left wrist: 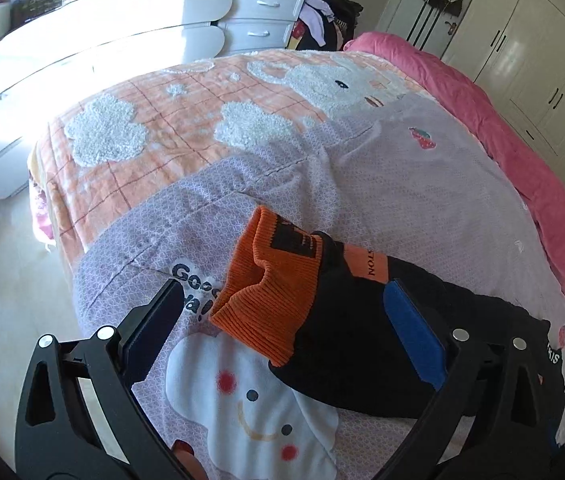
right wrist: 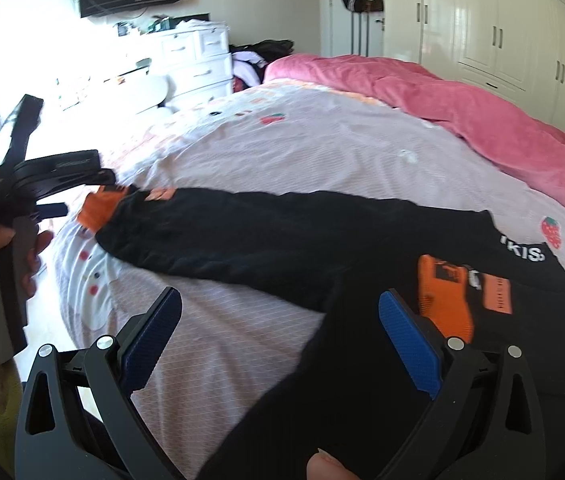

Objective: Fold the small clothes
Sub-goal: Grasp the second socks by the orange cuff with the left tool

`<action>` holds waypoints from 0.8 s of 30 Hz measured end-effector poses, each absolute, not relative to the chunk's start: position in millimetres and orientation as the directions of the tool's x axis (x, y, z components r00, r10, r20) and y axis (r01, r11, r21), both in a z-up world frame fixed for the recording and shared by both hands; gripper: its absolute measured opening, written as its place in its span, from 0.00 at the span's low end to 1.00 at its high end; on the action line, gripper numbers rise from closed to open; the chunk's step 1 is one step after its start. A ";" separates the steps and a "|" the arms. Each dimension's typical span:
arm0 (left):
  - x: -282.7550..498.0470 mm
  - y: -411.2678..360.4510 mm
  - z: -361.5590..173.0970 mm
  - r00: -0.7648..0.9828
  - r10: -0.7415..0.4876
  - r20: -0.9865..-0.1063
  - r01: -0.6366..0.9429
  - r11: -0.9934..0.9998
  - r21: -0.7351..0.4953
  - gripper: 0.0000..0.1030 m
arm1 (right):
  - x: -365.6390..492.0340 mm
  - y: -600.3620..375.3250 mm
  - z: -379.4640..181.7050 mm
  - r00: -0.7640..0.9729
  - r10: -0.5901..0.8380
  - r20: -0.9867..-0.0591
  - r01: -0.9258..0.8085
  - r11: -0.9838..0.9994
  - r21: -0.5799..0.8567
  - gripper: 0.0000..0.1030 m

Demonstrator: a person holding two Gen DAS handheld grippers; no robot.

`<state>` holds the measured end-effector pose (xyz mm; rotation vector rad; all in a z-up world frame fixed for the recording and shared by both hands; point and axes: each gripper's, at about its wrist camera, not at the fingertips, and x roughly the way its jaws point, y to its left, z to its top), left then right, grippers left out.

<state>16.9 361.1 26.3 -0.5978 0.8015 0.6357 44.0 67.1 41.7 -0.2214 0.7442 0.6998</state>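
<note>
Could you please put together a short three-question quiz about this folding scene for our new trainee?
1. True or false: the left gripper is shut on the orange cuff.
2. What colour is the garment body? A) black B) white C) green
3. Fill in: the garment lies on a ___.

Key:
1. False; its fingers are spread either side of the cuff.
2. A.
3. Bed; the sleeve is stretched out across its lilac cover, and the right gripper is open above it.

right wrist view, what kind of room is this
Most likely a home bedroom: a bed with a pink duvet bunched along it, white built-in wardrobes and a white chest of drawers.
</note>
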 end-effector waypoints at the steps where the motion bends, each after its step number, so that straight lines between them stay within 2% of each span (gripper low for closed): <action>1: 18.0 363.8 21.9 0.532 0.279 -0.799 -0.715 0.653 -0.249 0.91 | 42.6 68.4 40.9 0.521 0.505 -0.688 -0.658 0.751 0.054 0.96; 4: 16.4 369.7 14.8 0.537 0.286 -0.794 -0.736 0.618 -0.275 0.91 | 38.5 68.7 37.4 0.517 0.507 -0.689 -0.660 0.749 0.056 0.96; 6: 17.2 371.3 14.0 0.547 0.274 -0.791 -0.734 0.610 -0.297 0.87 | 38.9 64.1 34.6 0.513 0.507 -0.693 -0.649 0.757 0.073 0.96; 8: 20.5 370.2 12.9 0.551 0.275 -0.788 -0.732 0.613 -0.299 0.65 | 40.9 59.8 31.9 0.510 0.505 -0.697 -0.638 0.765 0.088 0.96; 10: 22.9 368.9 14.8 0.542 0.300 -0.785 -0.739 0.615 -0.276 0.56 | 43.4 51.8 29.6 0.513 0.498 -0.699 -0.618 0.779 0.101 0.96; 12: 23.3 368.2 18.2 0.549 0.314 -0.775 -0.736 0.621 -0.270 0.42 | 45.7 44.5 27.8 0.519 0.489 -0.701 -0.599 0.793 0.110 0.96; 13: 22.9 367.5 20.1 0.555 0.316 -0.770 -0.733 0.623 -0.273 0.31 | 47.1 39.5 27.3 0.523 0.487 -0.700 -0.586 0.801 0.120 0.96; 14: 22.4 366.7 21.8 0.566 0.313 -0.763 -0.726 0.627 -0.282 0.14 | 48.5 33.6 26.7 0.525 0.487 -0.698 -0.573 0.809 0.134 0.96; 15: 22.0 365.9 23.4 0.577 0.307 -0.757 -0.719 0.631 -0.292 0.08 | 50.0 28.7 26.1 0.527 0.487 -0.697 -0.562 0.815 0.144 0.96; 24: 30.2 327.4 59.3 0.733 0.234 -0.639 -0.563 0.737 -0.375 0.05 | 63.7 -29.5 24.7 0.581 0.431 -0.691 -0.432 0.882 0.187 0.96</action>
